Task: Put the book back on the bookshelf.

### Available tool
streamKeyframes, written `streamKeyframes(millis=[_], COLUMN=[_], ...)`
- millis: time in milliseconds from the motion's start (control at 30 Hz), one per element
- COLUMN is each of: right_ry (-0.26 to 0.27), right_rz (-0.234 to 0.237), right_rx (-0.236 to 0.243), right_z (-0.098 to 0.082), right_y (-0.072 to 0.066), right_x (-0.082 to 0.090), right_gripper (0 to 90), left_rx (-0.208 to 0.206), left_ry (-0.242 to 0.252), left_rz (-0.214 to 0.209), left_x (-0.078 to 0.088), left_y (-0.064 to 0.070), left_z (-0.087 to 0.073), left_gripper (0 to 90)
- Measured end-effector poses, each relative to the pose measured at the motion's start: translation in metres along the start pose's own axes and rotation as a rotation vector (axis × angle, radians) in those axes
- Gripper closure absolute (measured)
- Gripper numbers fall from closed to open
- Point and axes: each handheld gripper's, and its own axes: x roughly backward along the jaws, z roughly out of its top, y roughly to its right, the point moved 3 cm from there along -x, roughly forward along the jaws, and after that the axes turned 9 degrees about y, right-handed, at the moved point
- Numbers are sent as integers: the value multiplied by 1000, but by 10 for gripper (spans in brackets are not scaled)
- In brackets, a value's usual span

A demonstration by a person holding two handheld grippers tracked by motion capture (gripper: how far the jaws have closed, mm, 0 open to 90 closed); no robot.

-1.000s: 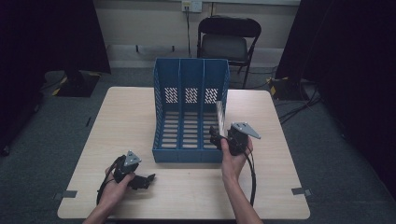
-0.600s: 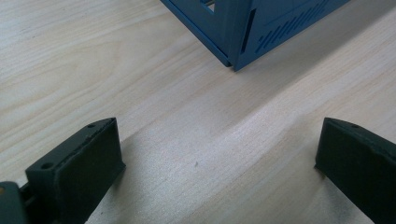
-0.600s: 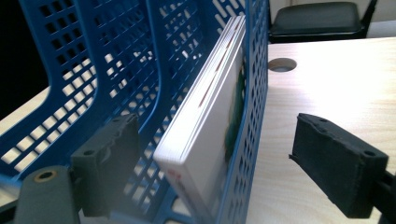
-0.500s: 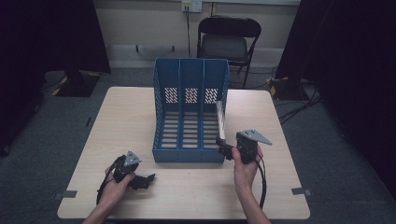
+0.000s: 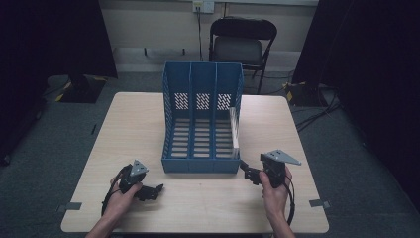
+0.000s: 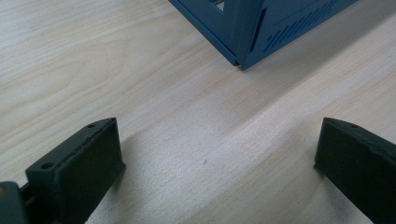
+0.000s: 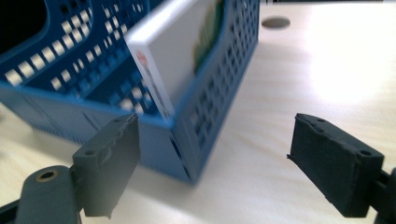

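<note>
High view shows the right gripper (image 5: 246,171) wide and empty by the near right corner of the blue rack (image 5: 202,124) holding a white book (image 5: 234,130), while the left gripper (image 5: 154,190) rests wide and empty on the counter (image 5: 133,124).

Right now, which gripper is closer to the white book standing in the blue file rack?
Right. The right gripper sits just off the blue file rack's front right corner, close to the white book. The left gripper rests on the table near the rack's front left corner, farther away.
</note>
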Motion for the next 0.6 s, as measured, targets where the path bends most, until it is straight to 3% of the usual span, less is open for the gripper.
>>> streamKeyframes(millis=[233,267,333,600], right_ry=[-39,-44,-56,-128], right_rz=[4,3,-15,-59], right_rx=[16,19,31,68], right_z=[-14,-15,-18,-32], right_y=[16,19,25,51], right_x=[19,21,26,36], right_gripper=[156,156,157,155], left_rx=[-22,1,-19,3], left_ry=[-11,-2,-8,-4], left_rz=[12,9,12,15], left_x=[3,2,3,5], left_y=[-5,-4,-7,-10], left_z=[-1,-1,-2,-3], left_gripper=[1,1,1,0])
